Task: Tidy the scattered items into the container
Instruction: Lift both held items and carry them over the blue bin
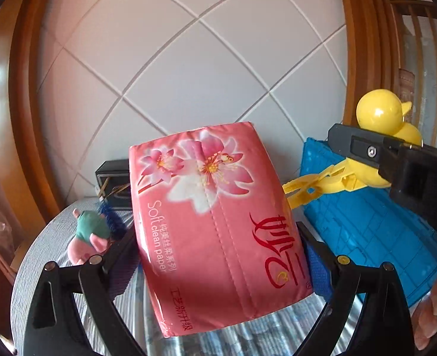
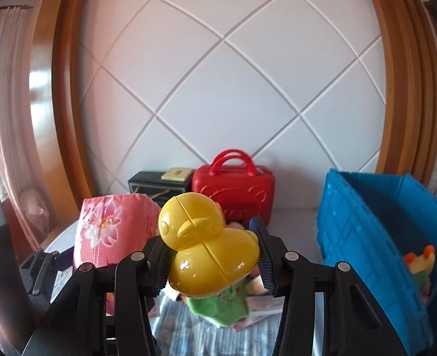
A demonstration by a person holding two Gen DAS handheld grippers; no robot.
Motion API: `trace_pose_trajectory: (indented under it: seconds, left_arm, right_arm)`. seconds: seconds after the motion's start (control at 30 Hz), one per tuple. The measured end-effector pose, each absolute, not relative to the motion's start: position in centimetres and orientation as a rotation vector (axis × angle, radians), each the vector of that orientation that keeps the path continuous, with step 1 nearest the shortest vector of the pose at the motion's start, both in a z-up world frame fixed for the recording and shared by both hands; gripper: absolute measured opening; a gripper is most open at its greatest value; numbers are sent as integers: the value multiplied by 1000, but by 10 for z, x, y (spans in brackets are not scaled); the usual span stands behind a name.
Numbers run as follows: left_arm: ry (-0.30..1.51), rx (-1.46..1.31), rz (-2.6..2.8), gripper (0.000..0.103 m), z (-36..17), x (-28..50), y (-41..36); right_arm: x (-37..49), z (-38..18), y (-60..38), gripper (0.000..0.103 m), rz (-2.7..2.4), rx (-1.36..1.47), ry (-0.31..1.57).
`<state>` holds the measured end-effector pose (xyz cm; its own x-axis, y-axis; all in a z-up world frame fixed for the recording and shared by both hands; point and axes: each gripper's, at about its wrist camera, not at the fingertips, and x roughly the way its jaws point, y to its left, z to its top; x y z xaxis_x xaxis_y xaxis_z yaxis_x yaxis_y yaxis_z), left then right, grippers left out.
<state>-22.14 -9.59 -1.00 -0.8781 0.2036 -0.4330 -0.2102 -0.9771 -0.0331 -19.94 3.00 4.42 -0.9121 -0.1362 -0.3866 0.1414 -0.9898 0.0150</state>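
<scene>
My left gripper (image 1: 218, 252) is shut on a pink pack of soft tissue paper (image 1: 215, 222) with flower print and holds it up above the striped cloth. The pack also shows at the left of the right wrist view (image 2: 111, 228). My right gripper (image 2: 211, 258) is shut on a yellow plastic duck (image 2: 206, 246) and holds it in the air. The duck shows in the left wrist view (image 1: 378, 112) above the blue crate (image 1: 366, 225). The blue crate (image 2: 366, 222) stands at the right, with a small toy (image 2: 420, 264) inside.
A pink plush pig in green (image 1: 88, 237) and a blue brush (image 1: 111, 219) lie at the left on the striped cloth (image 1: 40, 252). A green plush (image 2: 218, 308) lies under the duck. A red toy suitcase (image 2: 233, 190) and a black box (image 2: 156, 184) stand against the white padded wall.
</scene>
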Motion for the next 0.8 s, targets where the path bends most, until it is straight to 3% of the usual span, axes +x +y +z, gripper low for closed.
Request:
trace_pose_trajectory:
  seconds: [0.27, 0.43, 0.6, 0.8]
  left_arm:
    - [22, -451, 2764, 95, 64, -214, 82]
    - [41, -487, 2688, 96, 100, -214, 200]
    - [145, -754, 2568, 96, 90, -219, 291]
    - [243, -1095, 2407, 97, 34, -226, 344]
  right_arm:
    - [-151, 124, 211, 48, -3122, 365, 14]
    - [-134, 161, 328, 48, -3203, 323, 58]
    - [-140, 158, 413, 48, -3246, 411, 35]
    - [-148, 109, 478, 48, -3222, 608, -84]
